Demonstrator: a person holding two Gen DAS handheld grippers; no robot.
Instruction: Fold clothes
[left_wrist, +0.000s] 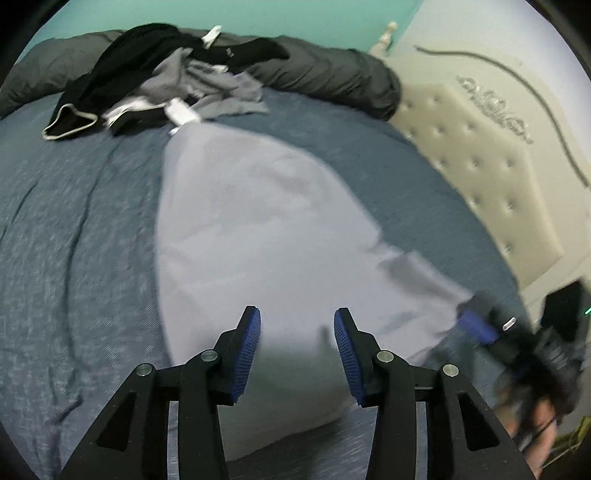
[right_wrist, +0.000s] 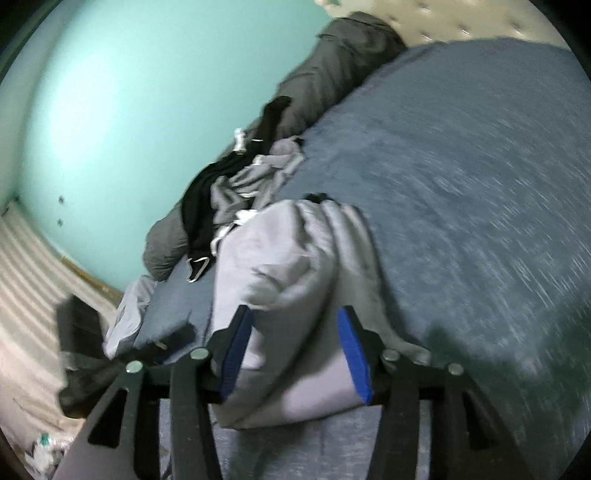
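Presently both tongs released: left tongs above light grey garment on bed; right tongs straddle garment's bunched edge; pads clear.

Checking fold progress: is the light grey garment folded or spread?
Partly folded: the light grey garment lies bunched, one layer doubled over another on the blue bed cover.

A wide bed covered in a mottled blue-grey woven spread fills the scene. Along its far edge lies a rolled dark grey quilt. To the right stands a cream button-tufted padded headboard. Behind is a plain turquoise painted wall.
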